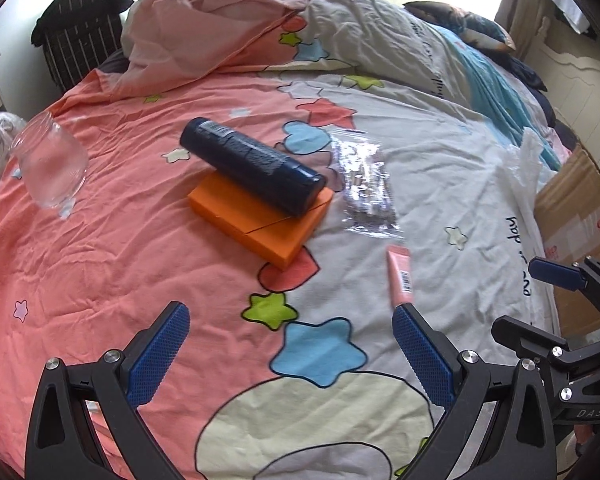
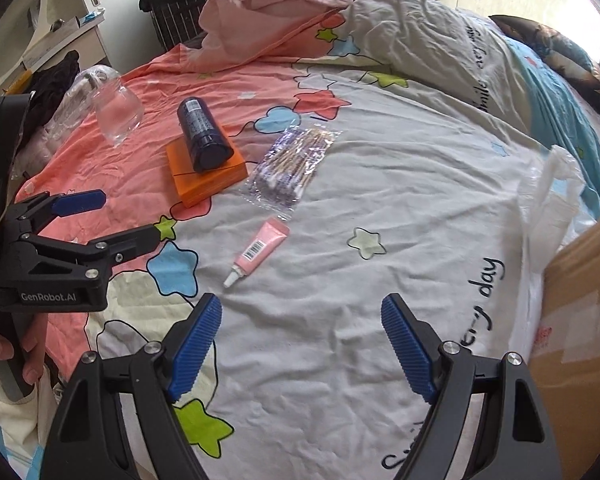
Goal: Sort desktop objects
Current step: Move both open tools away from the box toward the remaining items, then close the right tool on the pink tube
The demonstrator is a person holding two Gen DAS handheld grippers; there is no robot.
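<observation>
A dark blue bottle lies on its side on an orange box on the bed. A clear bag of cotton swabs lies to the right of them. A pink tube lies nearer, cap toward me. A clear glass jar lies tipped at the left. My left gripper is open and empty above the quilt. My right gripper is open and empty, short of the tube; its fingers show at the left wrist view's right edge.
A star-patterned quilt covers the bed, bunched into a heap at the back. A cardboard box with a white plastic bag stands at the right edge. A dark striped basket stands behind left.
</observation>
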